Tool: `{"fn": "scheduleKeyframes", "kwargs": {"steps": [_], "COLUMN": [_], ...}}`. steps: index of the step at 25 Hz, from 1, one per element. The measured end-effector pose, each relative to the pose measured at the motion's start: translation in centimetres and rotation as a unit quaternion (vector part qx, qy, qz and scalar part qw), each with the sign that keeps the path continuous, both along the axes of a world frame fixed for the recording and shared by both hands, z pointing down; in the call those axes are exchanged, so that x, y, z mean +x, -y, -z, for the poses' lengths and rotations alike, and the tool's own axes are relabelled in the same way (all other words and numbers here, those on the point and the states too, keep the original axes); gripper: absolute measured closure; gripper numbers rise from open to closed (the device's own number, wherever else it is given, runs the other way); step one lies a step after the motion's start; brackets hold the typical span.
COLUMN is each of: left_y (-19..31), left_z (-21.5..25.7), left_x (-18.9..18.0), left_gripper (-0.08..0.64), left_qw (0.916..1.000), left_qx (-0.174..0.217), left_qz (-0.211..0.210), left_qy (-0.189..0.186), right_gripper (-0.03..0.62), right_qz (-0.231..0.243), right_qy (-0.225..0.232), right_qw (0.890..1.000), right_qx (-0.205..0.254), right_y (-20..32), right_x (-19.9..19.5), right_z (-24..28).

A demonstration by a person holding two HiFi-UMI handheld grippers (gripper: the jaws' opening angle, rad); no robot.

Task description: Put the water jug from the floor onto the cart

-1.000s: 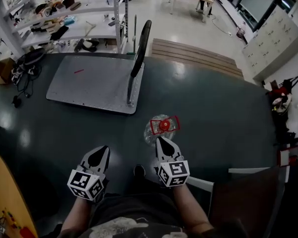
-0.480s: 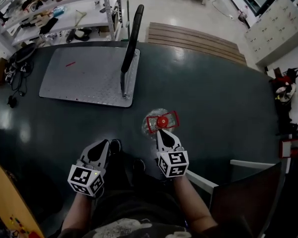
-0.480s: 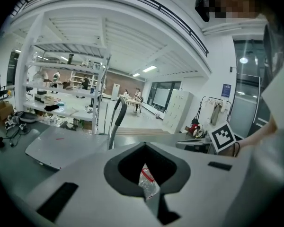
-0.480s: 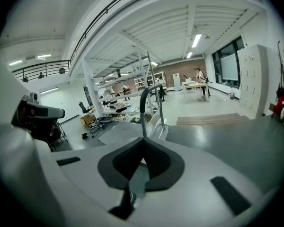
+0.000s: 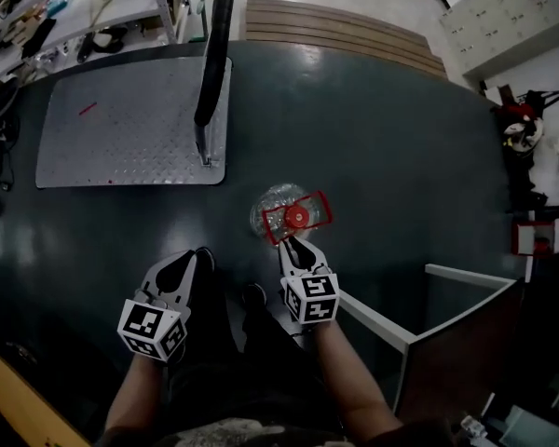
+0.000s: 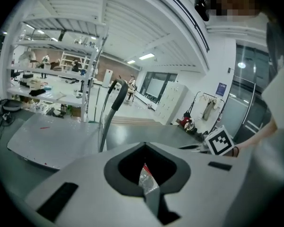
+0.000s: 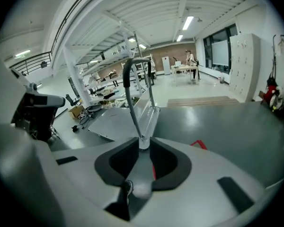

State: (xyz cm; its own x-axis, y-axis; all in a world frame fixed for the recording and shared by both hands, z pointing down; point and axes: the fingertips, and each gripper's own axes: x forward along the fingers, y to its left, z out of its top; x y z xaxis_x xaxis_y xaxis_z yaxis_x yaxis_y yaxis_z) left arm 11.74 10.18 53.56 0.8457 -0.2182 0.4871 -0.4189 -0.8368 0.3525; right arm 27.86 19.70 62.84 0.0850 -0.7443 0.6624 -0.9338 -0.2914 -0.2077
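Head view: the water jug point(image 5: 278, 214), clear crinkled plastic with a round red cap point(image 5: 299, 217) and a red frame handle point(image 5: 319, 203), stands on the glossy dark floor point(image 5: 401, 138). It is near and right of the cart point(image 5: 121, 133) with its flat diamond-plate metal deck. My right gripper point(image 5: 296, 246) sits at the jug's near edge, its jaws just opening to a narrow gap and clamping nothing. My left gripper point(image 5: 180, 266), further left, is closed and empty.

Your right gripper point(image 7: 144, 149) has just been opening its jaws on the near side of the cart point(image 7: 114, 122). A sliver of the water jug's red handle point(image 7: 154, 168) shows in their gap.
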Motion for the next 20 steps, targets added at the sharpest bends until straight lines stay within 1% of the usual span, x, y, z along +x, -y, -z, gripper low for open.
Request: {"fn": "scheduleKeyframes", "kwargs": {"steps": [5, 7, 9, 13, 17, 20], "left_y": [1.2, 1.8, 2.3, 3.2, 3.6, 3.6], "left_z": [-4.1, -5.7, -7.1, -9.4, -11.5, -13.0], "left_x": [1.7, 2.3, 2.8, 3.8, 4.0, 3.6], "left_gripper": [0.553, 0.554, 0.553, 0.554, 0.554, 0.554], "left_qw": [0.999, 0.9983, 0.9975, 0.9962, 0.9951, 0.9941], "left_qx": [-0.02, -0.038, -0.053, -0.059, -0.075, -0.085], "left_qz": [-0.03, -0.033, -0.037, -0.05, -0.047, -0.044], "left_qy": [0.025, 0.029, 0.03, 0.038, 0.045, 0.052], "right_gripper": [0.511, 0.5, 0.497, 0.497, 0.497, 0.497], "right_qz": [-0.017, -0.016, -0.01, 0.012, 0.025, 0.029], "right_qy": [0.018, 0.02, 0.026, 0.029, 0.024, 0.024], "right_qw": [0.998, 0.997, 0.995, 0.991, 0.984, 0.98], "right_qx": [-0.052, -0.073, -0.093, -0.133, -0.174, -0.196], "right_y": [0.8, 1.4, 1.9, 2.8, 2.8, 2.7], "right_x": [0.3, 0.6, 0.7, 0.7, 0.6, 0.5], "right_z": [-5.3, -7.5, -9.7, -13.2, -16.4, -18.5]}}
